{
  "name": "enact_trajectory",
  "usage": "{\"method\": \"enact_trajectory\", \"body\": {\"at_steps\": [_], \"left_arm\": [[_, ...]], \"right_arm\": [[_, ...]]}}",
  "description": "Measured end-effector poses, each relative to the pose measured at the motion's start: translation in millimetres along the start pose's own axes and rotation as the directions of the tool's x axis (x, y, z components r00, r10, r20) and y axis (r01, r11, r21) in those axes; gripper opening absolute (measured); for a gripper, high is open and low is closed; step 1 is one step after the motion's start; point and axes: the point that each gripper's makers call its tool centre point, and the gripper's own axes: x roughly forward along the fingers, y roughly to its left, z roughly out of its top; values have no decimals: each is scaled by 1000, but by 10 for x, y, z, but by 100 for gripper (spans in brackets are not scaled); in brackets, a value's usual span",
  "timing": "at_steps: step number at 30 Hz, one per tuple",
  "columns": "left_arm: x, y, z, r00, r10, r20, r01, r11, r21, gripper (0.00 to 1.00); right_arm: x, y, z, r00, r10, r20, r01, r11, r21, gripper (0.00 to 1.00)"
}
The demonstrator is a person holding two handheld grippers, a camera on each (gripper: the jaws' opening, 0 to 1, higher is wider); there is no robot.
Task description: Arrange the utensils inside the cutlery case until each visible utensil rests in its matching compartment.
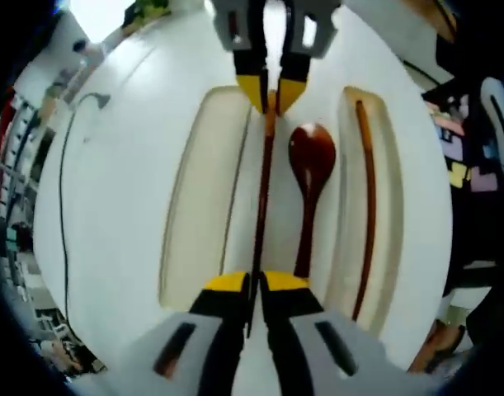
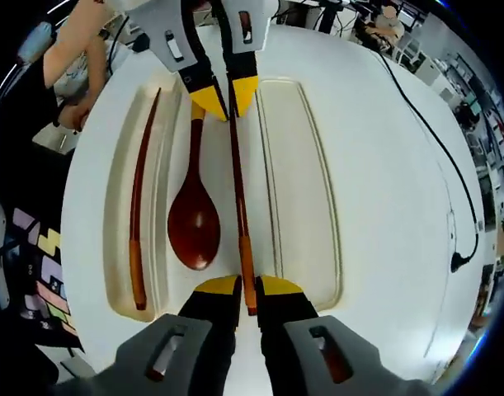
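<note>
While both claws grip opposite ends of one slim dark-brown wooden chopstick (image 2: pixel 238 198), it hangs along the ridge between two troughs of the white moulded cutlery case (image 2: pixel 334 247). The right claw (image 2: pixel 249 287) is clenched on its orange-banded end; the left claw (image 1: pixel 253 282) clamps the other tip. Just beside it lies a glossy reddish-brown wooden spoon (image 2: pixel 194 219) — seemingly on the ridge, not seated. A second matching chopstick (image 2: pixel 139 223) already rests in the far trough. The case sits on a round white worktop (image 2: pixel 400 206). Roughly a third done — the held chopstick and spoon remain.
</note>
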Motion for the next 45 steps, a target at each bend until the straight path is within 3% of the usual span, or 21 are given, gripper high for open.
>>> {"method": "enact_trajectory", "body": {"at_steps": [2, 7, 9, 14, 21, 31, 35, 45], "left_arm": [[1, 5, 4, 1000, -18, -23, 18, 1000, 20, 6], [-2, 1, 0, 998, -16, -53, 18, 999, 28, 6], [-4, 7, 2, 999, -5, -52, 7, 999, 40, 4], [-14, 7, 7, 999, 2, -44, 1, 999, 54, 3], [-25, 16, 6, 1000, -8, -29, 11, 997, 82, 2], [-32, 41, -1, 999, -51, -17, 52, 997, 49, 2], [-30, 28, 10, 999, -34, -6, 34, 995, 91, 2], [-96, 20, -5, 999, -31, 22, 29, 996, 85, 2]], "right_arm": [[-4, -1, 9, 1000, -2, 23, 3, 999, -44, 6], [-16, 10, 1, 994, -55, 91, 57, 998, -16, 5], [-21, 1, 16, 987, -51, 152, 53, 998, -13, 5], [-29, -13, 13, 979, -28, 200, 32, 999, -14, 4], [-24, -31, 43, 980, -28, 195, 38, 998, -48, 4], [-22, -61, 57, 977, -21, 213, 28, 999, -29, 4], [-22, -40, 52, 978, -23, 207, 33, 998, -45, 4], [-73, -23, 83, 980, -56, 192, 68, 996, -58, 4]]}}
